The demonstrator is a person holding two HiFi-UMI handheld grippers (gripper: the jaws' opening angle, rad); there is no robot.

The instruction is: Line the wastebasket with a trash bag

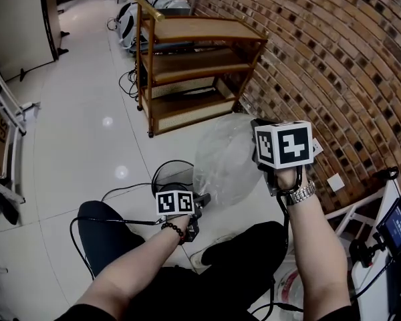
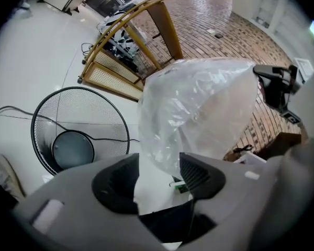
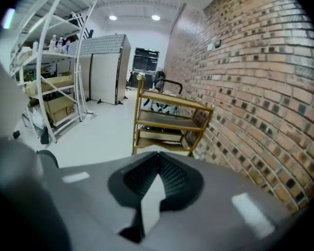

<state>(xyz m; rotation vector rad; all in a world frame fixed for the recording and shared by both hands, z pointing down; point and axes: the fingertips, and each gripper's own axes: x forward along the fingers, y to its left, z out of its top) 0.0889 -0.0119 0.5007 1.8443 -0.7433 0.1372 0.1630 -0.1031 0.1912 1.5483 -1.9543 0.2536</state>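
Note:
The clear plastic trash bag (image 1: 226,158) hangs puffed up in the air, and my right gripper (image 1: 259,127) holds its upper edge. In the right gripper view that gripper (image 3: 158,163) has its jaws together, with a thin strip of the film (image 3: 153,200) pinched between them. The bag's lower part (image 2: 199,103) runs down between the spread jaws of my left gripper (image 2: 157,166), whose pads do not squeeze it. My left gripper (image 1: 195,209) is low beside the black wire wastebasket (image 1: 172,174). The wastebasket (image 2: 78,132) stands upright on the floor, with no bag in it.
A wooden shelf cart (image 1: 194,65) stands against the brick wall (image 1: 334,59) beyond the wastebasket. Black cables (image 1: 113,196) trail over the white floor. The person's dark trouser legs (image 1: 247,259) are below. A white stand with a screen (image 1: 387,226) is at the right; white metal shelving (image 3: 47,61) is at the left.

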